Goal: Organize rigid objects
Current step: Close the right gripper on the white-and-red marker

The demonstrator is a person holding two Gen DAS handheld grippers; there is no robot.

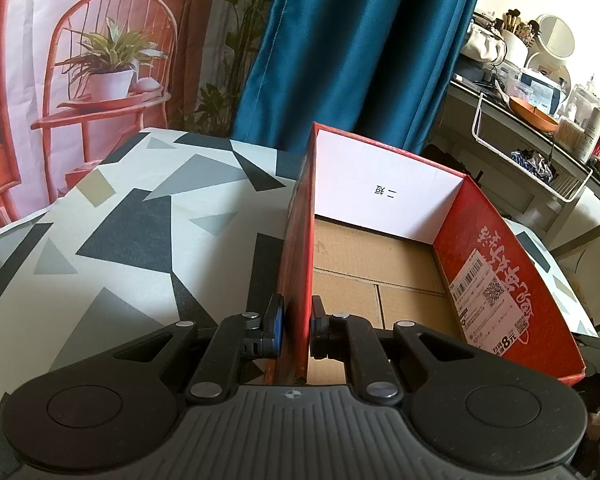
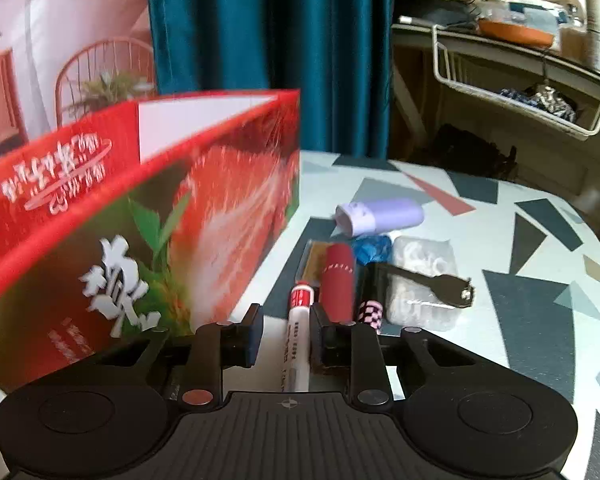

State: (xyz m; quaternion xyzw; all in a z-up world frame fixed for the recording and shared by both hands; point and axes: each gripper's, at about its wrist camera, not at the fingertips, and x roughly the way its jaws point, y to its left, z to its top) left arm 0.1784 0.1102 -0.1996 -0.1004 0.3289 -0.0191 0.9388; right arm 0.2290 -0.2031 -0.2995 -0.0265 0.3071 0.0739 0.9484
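A red open cardboard box (image 1: 500, 280) stands on the patterned table; its inside is bare. My left gripper (image 1: 297, 330) is shut on the box's near left wall, one finger on each side. In the right wrist view the box (image 2: 140, 216) is at the left. My right gripper (image 2: 286, 330) is open with a white marker (image 2: 298, 344) lying between its fingers on the table. Past it lie a dark red tube (image 2: 338, 280), a lilac bottle (image 2: 384, 216), a blue wad (image 2: 372, 250), a clear plastic box (image 2: 424, 280) with a black clip (image 2: 440, 284) and a checkered item (image 2: 370, 314).
The table has a grey and black triangle cloth (image 1: 120, 240). A blue curtain (image 1: 360, 40) hangs behind. A cluttered shelf with a white wire basket (image 2: 540, 96) stands at the right beyond the table edge.
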